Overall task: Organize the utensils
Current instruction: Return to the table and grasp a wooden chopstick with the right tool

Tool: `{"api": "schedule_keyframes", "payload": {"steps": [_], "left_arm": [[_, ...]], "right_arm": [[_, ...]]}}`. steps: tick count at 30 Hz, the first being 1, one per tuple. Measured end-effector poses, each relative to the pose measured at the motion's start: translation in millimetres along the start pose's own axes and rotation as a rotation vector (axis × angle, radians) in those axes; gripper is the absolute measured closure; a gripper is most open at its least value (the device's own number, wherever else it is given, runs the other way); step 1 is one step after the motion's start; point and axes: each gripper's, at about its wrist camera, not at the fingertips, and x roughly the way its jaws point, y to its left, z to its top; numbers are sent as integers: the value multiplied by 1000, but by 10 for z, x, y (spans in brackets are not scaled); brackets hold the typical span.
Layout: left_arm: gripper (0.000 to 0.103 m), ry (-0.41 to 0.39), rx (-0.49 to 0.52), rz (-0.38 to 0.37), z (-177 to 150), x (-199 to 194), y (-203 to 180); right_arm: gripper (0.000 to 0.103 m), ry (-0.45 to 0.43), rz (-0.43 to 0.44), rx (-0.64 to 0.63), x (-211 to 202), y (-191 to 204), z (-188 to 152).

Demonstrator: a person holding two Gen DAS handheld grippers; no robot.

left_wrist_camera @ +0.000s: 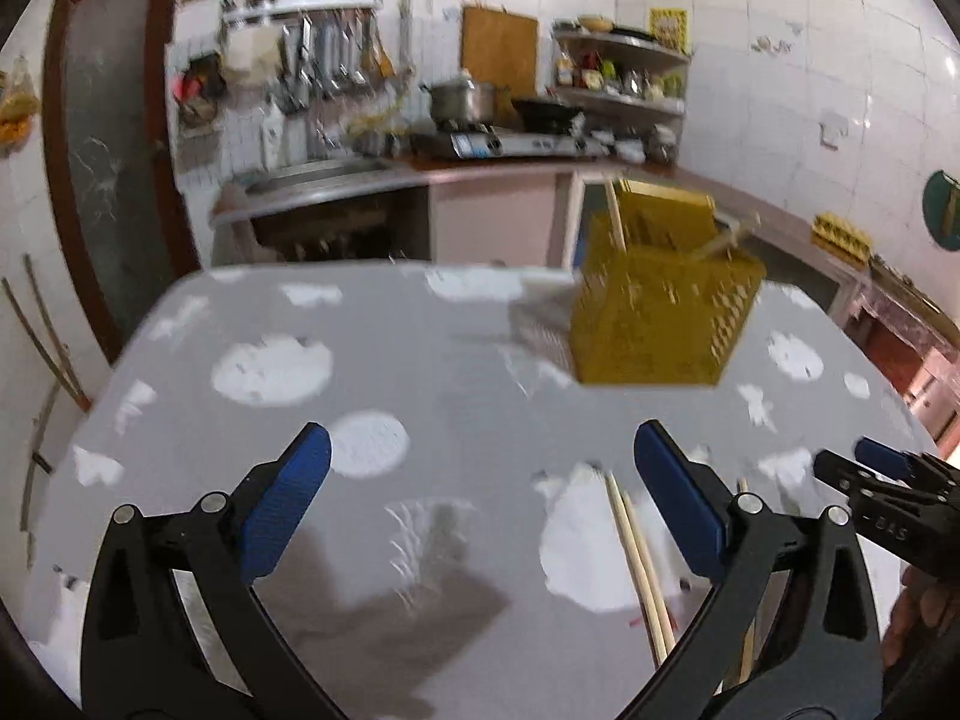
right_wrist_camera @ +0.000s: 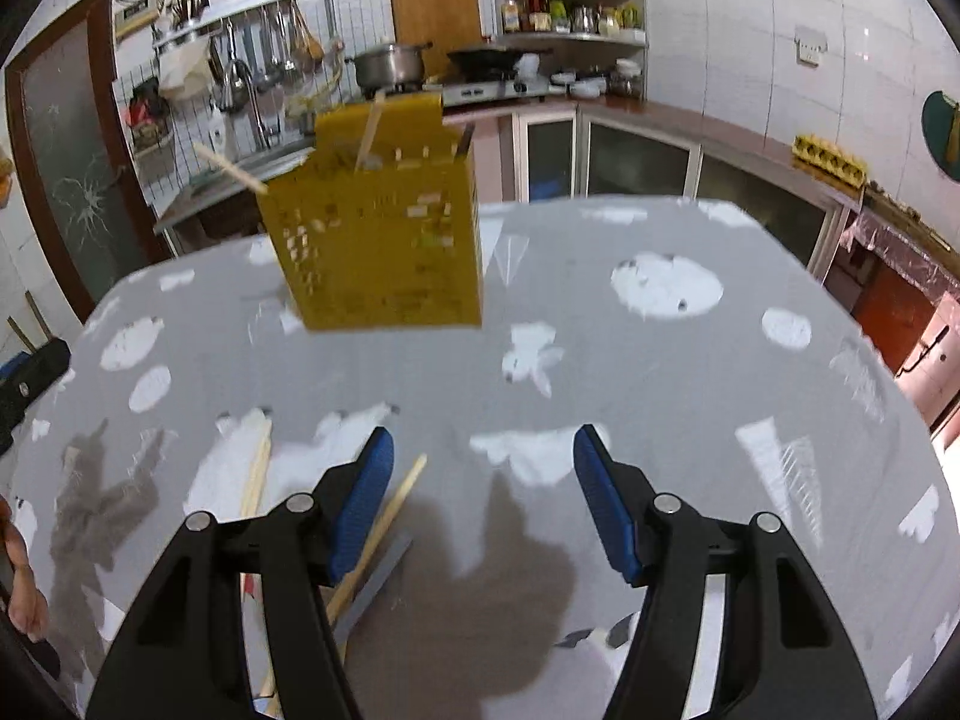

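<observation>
Both claws gape empty; chopsticks [right_wrist_camera: 384, 516] lie lengthwise beside the right claw [right_wrist_camera: 483, 498], nearer than the left claw [left_wrist_camera: 480, 498].

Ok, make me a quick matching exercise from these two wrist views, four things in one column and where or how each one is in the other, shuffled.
Things:
1. yellow basket
2. loose chopsticks
3. left gripper
4. steel pot

Place or state:
A. jaws wide apart, nothing between the pads
B. on the stove at the back
C. upright on the far half of the table
D. flat on the tablecloth

Pairs: 1-C, 2-D, 3-A, 4-B
</observation>
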Motion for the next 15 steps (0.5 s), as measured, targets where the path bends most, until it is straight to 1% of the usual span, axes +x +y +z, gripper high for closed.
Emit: {"api": "schedule_keyframes", "payload": {"steps": [3,5,9,12,14,15], "left_arm": [[5,42,15,16,-133,152,-43],[5,68,19,19,-200,254,-59],[5,120,-3,42,-272,441,-46],[5,144,-24,40,-293,529,-22],[5,155,-22,53,-322,576,-23],[5,163,-21,59,-330,598,-24]], "right_arm": [[41,22,-12,10,98,22,-30],[41,40,-5,29,178,38,-44],[43,76,-10,31,346,118,-36],[53,112,-1,46,471,154,-39],[57,135,-5,56,545,173,-39],[61,147,-5,66,576,177,-42]]}}
